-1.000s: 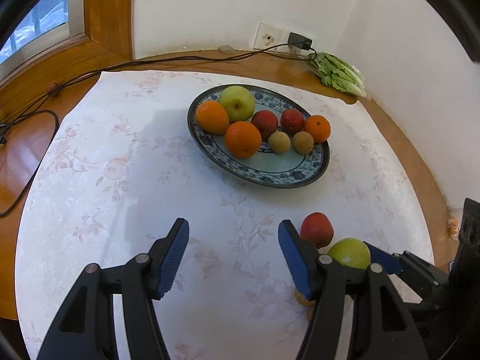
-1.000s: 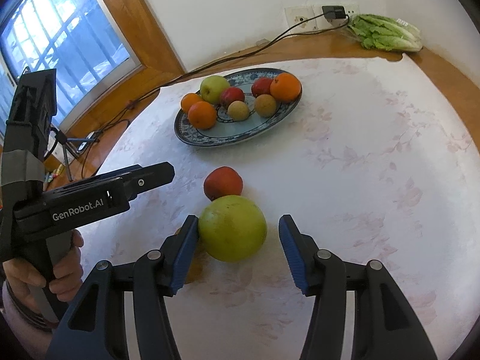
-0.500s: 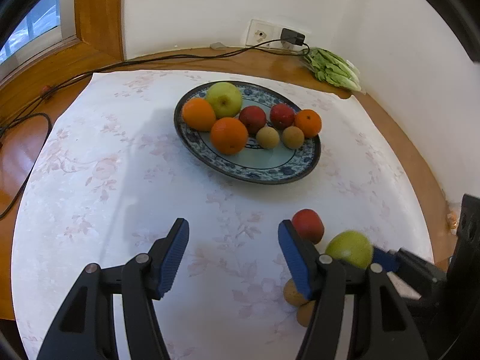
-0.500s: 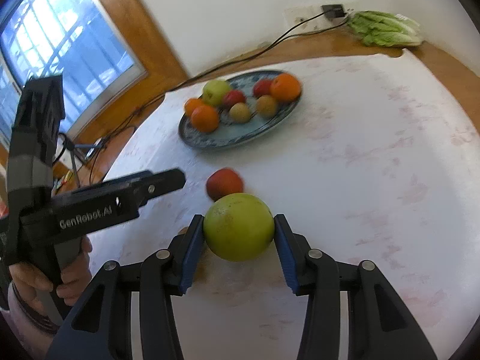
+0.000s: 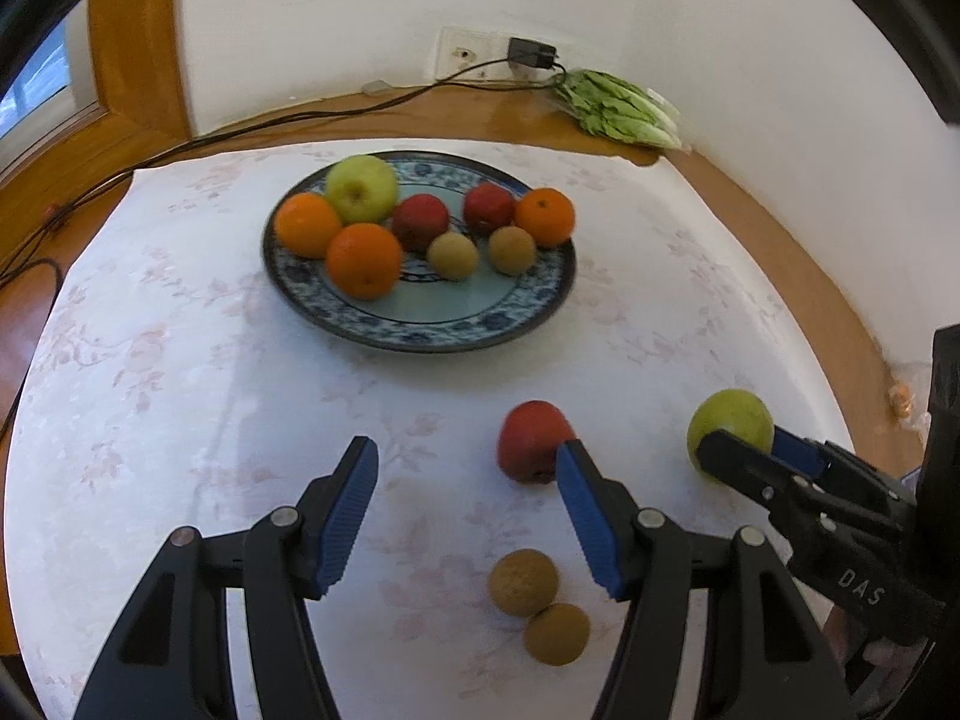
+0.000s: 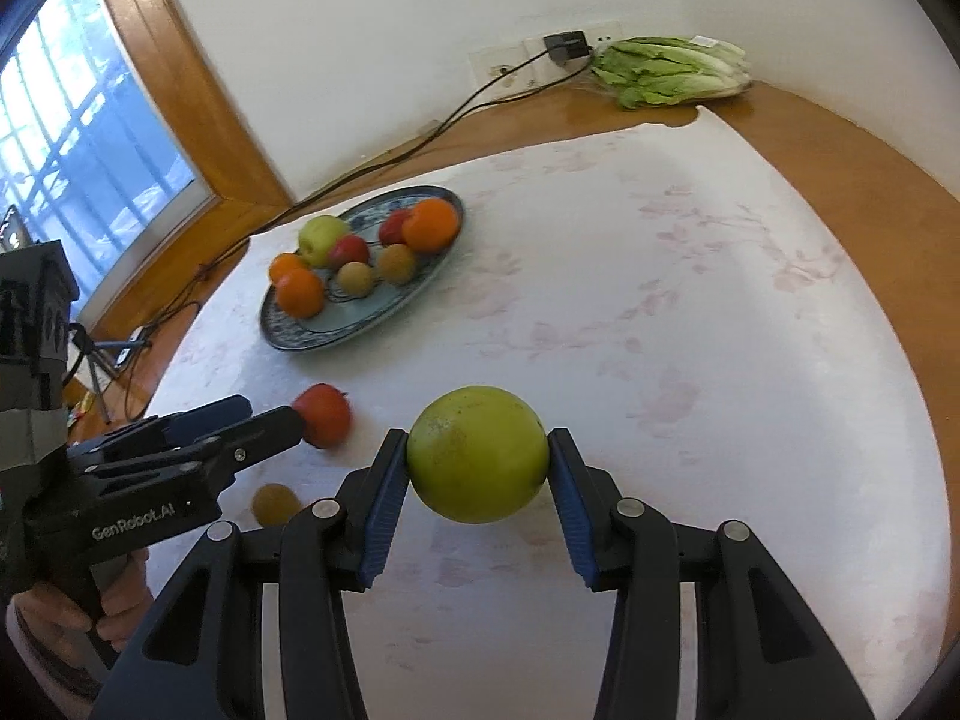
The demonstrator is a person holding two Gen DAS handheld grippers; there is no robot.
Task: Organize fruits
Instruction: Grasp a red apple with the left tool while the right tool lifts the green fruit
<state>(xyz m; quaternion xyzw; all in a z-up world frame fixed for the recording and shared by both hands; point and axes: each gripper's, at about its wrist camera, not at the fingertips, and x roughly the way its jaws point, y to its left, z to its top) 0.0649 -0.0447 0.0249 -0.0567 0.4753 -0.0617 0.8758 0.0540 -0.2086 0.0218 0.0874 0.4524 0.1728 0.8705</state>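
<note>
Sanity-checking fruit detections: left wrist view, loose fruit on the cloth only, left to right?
Upper brown fruit → red fruit → lower brown fruit → green fruit, clamped in the right gripper.

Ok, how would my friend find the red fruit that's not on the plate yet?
Start at the big blue-patterned plate full of fruit on the white flowered tablecloth. Come toward the camera from it to the lone red fruit lying on the cloth, beside the left gripper. It is the only red one off the plate; the two nearest loose fruits are small and brown.
</note>
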